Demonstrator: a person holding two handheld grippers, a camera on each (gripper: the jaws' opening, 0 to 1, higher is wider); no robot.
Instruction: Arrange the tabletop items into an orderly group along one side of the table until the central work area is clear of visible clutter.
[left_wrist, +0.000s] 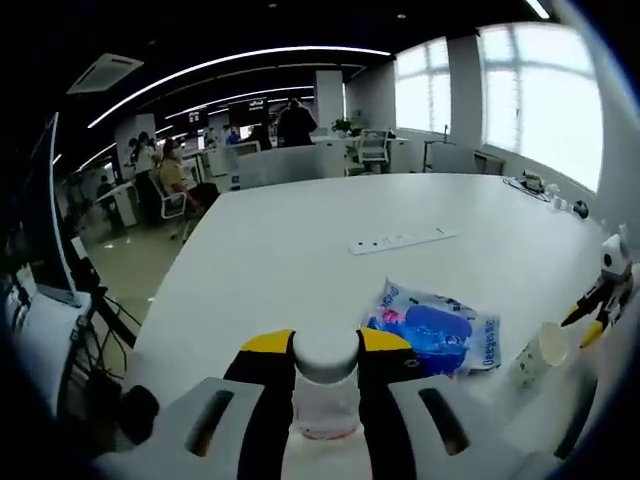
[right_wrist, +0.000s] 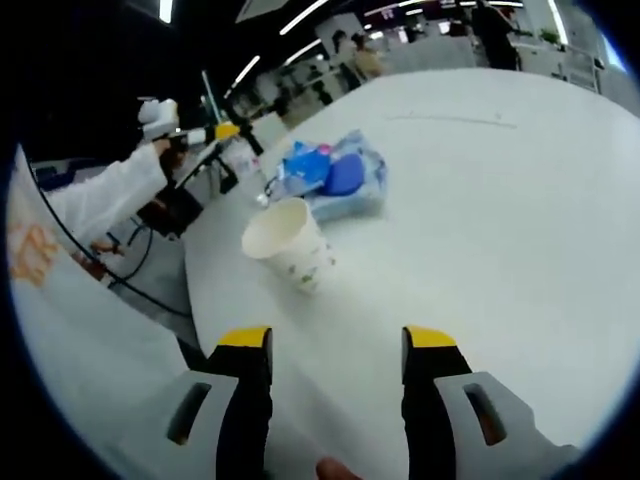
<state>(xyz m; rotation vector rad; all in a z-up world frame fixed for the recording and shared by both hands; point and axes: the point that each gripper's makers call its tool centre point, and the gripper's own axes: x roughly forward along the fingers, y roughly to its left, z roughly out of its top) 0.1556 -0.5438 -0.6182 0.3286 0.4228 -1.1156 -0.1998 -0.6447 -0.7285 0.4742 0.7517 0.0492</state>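
Observation:
My left gripper (left_wrist: 325, 347) is shut on a small clear bottle with a white cap (left_wrist: 325, 385), held near the table's edge. Just beyond it lies a blue and white plastic packet (left_wrist: 437, 336), with a paper cup (left_wrist: 543, 350) to its right. My right gripper (right_wrist: 338, 342) stands open above the white table (right_wrist: 500, 200), nothing between its jaws. The paper cup (right_wrist: 288, 243) tilts a short way ahead of it, and the packet (right_wrist: 340, 172) lies behind the cup. The left gripper (right_wrist: 222, 134) appears at upper left with the bottle (right_wrist: 241, 157). The right gripper (left_wrist: 608, 285) enters from the right.
A white power strip (left_wrist: 402, 241) lies further out on the table (left_wrist: 300, 250). Small items (left_wrist: 535, 184) sit at the far right edge. A person's white sleeve (right_wrist: 105, 198) reaches in at the left. Desks, chairs and people fill the office behind.

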